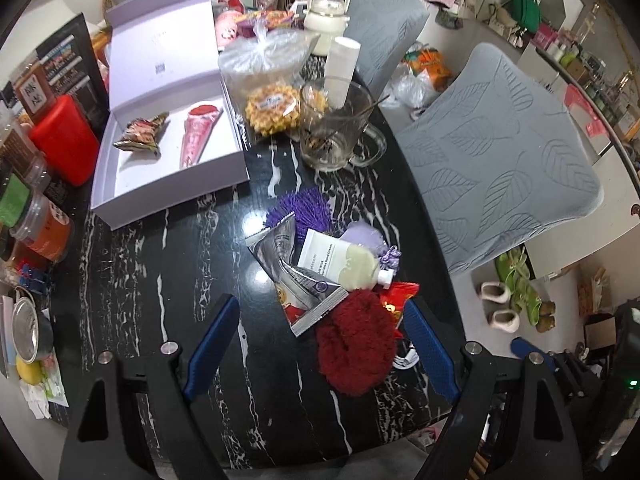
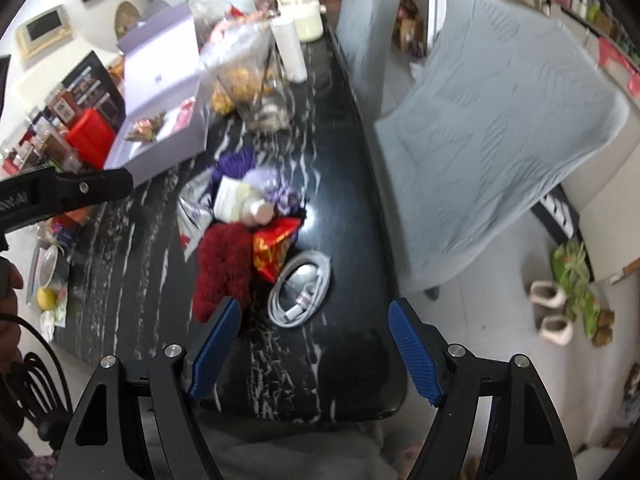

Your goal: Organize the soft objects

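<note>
bright indoor | tabletop (image 1: 248, 224) glare | right view motion-blurred | fisheye edges

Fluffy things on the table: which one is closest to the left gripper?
The dark red fluffy one, lying between the open left gripper fingers. The purple fluffy one sits farther away, behind the tubes.

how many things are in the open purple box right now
2. A crumpled snack wrapper lies on the left of the box, and a pink cone-shaped packet on the right. Nothing else shows inside.
</note>
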A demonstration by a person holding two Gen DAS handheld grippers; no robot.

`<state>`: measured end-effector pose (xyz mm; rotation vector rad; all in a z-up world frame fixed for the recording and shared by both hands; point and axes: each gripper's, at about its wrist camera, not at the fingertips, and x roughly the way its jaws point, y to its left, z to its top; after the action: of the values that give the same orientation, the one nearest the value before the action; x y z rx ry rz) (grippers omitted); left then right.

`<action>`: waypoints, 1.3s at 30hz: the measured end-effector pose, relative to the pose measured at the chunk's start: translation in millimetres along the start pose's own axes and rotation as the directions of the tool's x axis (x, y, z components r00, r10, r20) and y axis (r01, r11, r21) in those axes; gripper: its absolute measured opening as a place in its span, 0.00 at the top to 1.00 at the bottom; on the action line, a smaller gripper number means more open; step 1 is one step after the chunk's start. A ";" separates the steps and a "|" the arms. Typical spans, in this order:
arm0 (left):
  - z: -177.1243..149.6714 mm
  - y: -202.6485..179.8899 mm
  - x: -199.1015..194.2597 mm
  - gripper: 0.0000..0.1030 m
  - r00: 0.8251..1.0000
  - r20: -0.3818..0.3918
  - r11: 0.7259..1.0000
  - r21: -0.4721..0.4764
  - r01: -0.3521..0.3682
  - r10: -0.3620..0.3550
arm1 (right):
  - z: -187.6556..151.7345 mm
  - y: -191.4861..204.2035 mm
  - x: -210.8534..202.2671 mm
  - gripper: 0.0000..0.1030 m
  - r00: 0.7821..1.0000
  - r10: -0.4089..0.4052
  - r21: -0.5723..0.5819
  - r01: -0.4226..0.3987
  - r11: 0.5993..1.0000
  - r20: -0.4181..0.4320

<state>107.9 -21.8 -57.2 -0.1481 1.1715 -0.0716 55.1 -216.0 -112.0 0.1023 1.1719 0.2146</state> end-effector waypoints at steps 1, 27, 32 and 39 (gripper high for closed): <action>1.3 1.3 5.7 0.18 1.000 -0.009 1.000 0.002 0.003 -0.003 | -0.8 -0.3 8.6 0.25 1.000 0.003 0.008 -0.002 1.000 -0.018; 29.2 40.2 100.7 0.18 0.991 -0.133 1.000 0.028 -0.007 0.011 | -1.5 30.0 100.9 0.43 0.980 -0.178 -0.066 0.173 0.983 -0.091; 30.9 47.0 114.5 0.18 0.991 -0.134 1.000 -0.004 0.002 -0.003 | 1.3 28.5 102.0 0.45 0.983 -0.156 -0.047 0.153 0.987 -0.092; 28.3 48.7 136.1 0.18 0.981 -0.194 1.000 -0.021 -0.010 0.006 | 6.6 8.0 101.9 0.46 0.990 -0.105 0.023 0.108 0.994 -0.093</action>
<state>185.8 10.4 -178.0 -0.1584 1.3676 -0.0671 98.1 -185.6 -199.9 0.0551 1.2680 0.1095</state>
